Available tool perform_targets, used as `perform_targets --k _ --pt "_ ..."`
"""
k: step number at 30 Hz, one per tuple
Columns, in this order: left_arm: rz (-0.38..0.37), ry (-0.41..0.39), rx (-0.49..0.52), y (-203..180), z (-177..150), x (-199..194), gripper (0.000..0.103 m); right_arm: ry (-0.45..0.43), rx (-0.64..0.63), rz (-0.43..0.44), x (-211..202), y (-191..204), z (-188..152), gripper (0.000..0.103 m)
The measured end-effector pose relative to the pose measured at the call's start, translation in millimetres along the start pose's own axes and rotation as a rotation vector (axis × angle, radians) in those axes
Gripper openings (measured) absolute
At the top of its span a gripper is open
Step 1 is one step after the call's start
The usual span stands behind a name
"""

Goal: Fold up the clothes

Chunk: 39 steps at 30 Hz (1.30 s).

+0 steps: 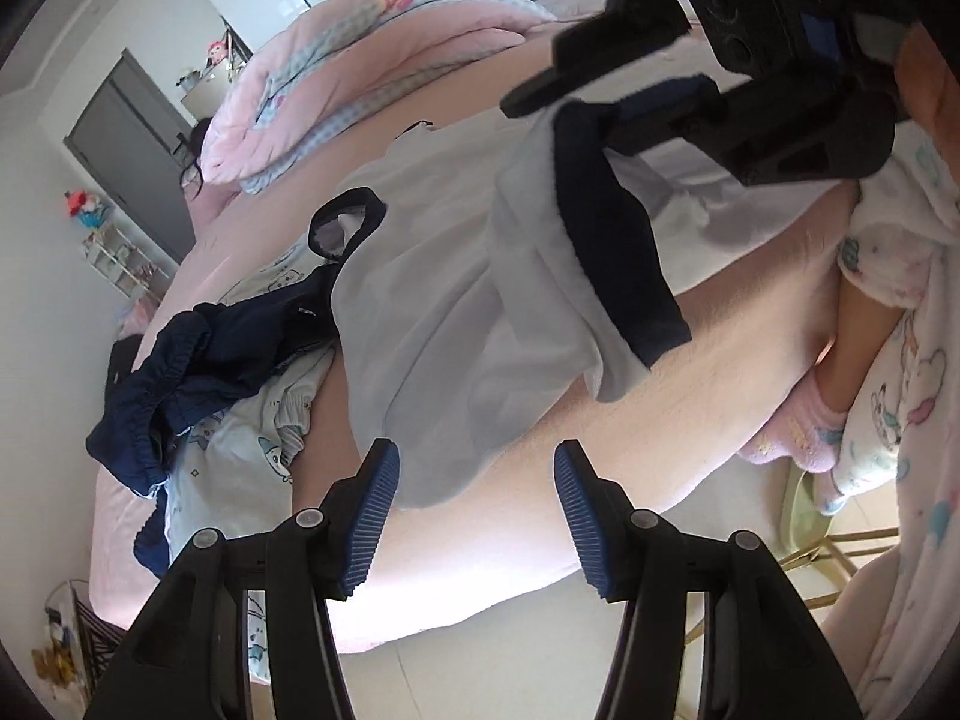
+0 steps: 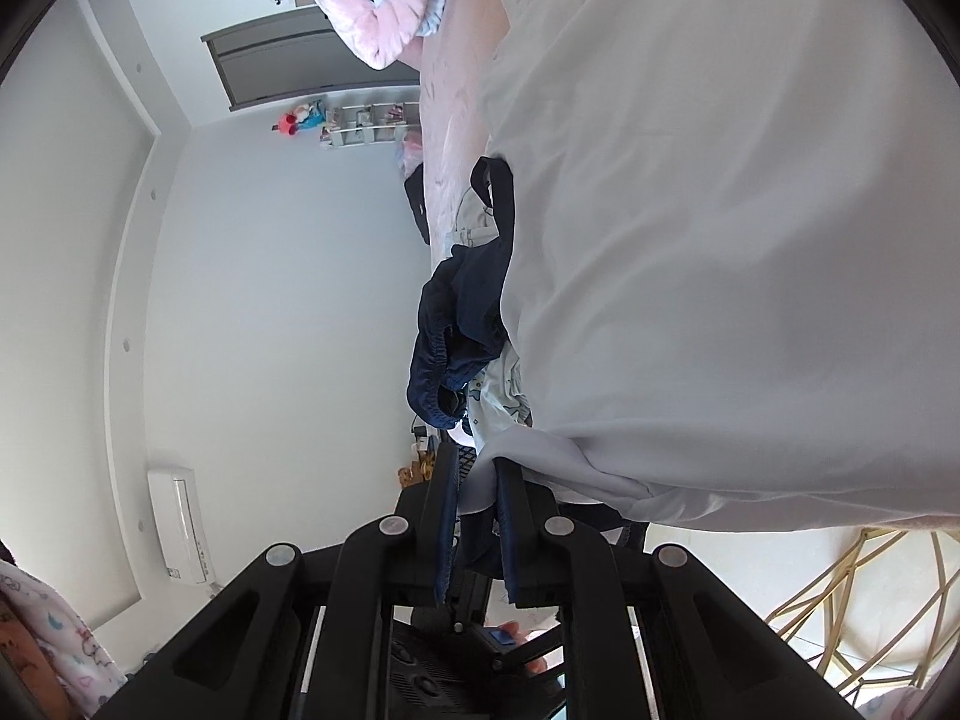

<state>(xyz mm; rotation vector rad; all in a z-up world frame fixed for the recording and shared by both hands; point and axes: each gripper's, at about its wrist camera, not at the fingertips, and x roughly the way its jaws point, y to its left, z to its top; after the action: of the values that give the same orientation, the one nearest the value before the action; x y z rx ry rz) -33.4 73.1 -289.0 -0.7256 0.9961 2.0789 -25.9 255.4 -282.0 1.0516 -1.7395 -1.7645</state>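
The right gripper [image 2: 474,474] has its jaws clamped on the navy-trimmed sleeve [image 1: 618,240] of the white shirt [image 1: 432,312], lifting it above the bed [image 1: 690,372]. The left gripper [image 1: 474,480] hangs half open and empty over the bed's near edge, just beside the shirt's hem.

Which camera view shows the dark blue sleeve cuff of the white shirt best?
The left wrist view: the sleeve cuff hangs there in full below the right hand-held gripper. The right wrist view shows only a dark strip pinched between its fingers.
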Motion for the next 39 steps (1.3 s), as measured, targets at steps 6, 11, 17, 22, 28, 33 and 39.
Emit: perform_targets --k 6,11,17,22,28,33,39 --pt "0.223 -0.126 0.184 -26 2 -14 0.051 0.005 0.023 0.005 -2 -3 -1 0.011" --pt "0.320 -0.193 0.381 -55 -6 -9 0.051 -0.003 0.041 0.024 -4 -4 0 0.011" --pt "0.378 -0.196 0.424 -63 -7 4 0.053 -0.008 0.038 0.016 -7 0 -1 0.011" --pt "0.442 -0.211 0.432 -66 2 8 0.054 0.003 0.039 0.013 -4 0 -2 0.011" --pt "0.359 -0.254 0.441 -61 10 -3 0.039 0.002 0.042 -0.009 -6 -2 -1 0.012" --pt "0.270 -0.271 0.445 -50 14 -16 0.019 -0.003 0.030 -0.060 -9 -2 0 0.014" --pt "0.153 -0.204 0.318 -21 29 -21 0.017 0.009 -0.071 -0.274 -11 11 -3 0.056"
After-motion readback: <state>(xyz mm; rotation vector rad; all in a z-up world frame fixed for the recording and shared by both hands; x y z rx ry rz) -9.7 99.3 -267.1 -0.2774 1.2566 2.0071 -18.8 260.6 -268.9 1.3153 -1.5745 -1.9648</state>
